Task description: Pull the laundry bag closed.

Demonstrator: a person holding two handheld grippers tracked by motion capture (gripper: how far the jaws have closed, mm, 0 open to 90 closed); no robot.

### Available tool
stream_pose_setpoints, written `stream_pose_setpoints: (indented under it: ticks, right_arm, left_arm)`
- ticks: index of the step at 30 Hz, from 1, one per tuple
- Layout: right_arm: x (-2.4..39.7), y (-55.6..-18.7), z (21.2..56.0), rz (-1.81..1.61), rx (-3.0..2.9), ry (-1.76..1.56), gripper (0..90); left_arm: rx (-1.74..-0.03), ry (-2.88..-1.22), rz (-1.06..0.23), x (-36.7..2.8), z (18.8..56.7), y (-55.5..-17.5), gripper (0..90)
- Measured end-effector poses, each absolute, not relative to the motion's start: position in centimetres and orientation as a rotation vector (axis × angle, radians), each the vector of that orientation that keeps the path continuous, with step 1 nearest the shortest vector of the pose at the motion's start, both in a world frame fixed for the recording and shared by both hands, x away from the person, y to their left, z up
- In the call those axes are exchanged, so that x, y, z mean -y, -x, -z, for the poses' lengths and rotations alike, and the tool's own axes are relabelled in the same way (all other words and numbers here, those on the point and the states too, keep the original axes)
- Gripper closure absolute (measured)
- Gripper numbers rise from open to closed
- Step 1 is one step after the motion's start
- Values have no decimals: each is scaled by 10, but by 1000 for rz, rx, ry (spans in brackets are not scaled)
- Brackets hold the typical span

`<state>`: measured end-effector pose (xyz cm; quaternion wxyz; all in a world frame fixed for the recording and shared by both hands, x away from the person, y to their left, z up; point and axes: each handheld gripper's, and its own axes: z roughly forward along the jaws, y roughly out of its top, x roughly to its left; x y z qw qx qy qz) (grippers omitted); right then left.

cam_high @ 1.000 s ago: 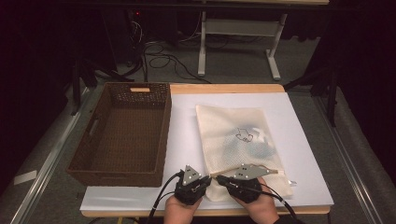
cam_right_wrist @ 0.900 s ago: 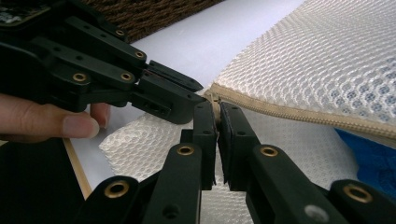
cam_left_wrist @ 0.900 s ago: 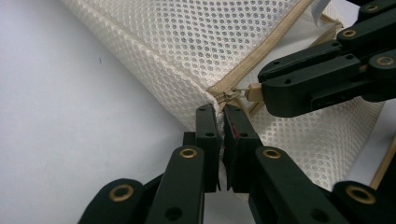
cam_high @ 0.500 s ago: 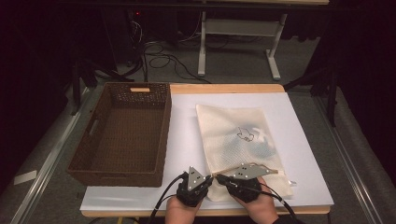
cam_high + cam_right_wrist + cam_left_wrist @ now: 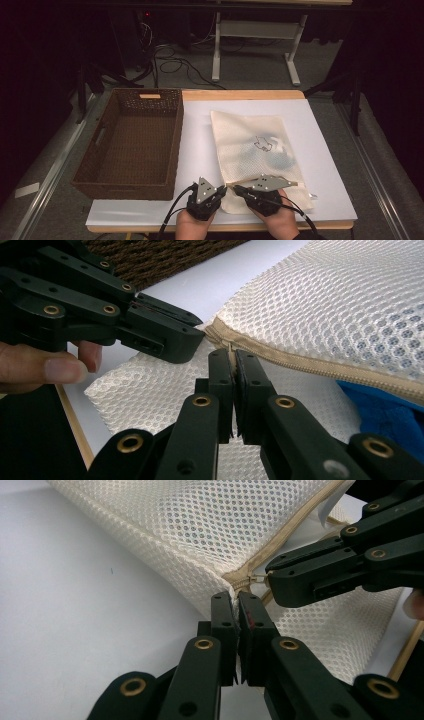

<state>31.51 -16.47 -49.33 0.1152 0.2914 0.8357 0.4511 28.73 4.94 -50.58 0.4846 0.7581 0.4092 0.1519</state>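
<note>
Both hand-held grippers clamped on mesh bag corner (zipper end): left, right.

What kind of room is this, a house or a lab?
Probably a lab or recording studio, not a house: dark curtains surround a white-topped table, loose cables lie on the floor behind it, and a person works a mesh bag with hand-held grippers beside a wicker basket.
</note>
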Motion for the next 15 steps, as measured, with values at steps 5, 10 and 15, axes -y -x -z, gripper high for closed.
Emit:
stream_pose_setpoints:
  ticks: [5,10,15]
  right_arm:
    - [164,-315,494,-1323,-2455,-855,883]
    - [164,-314,493,-1323,-2452,-870,883]
    - [164,-313,493,-1327,-2458,-854,883]
  left_arm:
    - [-992,-1849,-369,-51,504,-286,869]
    - [-1005,-1835,-352,-50,503,-284,865]
    - [-1024,-1814,-324,-51,504,-287,823]
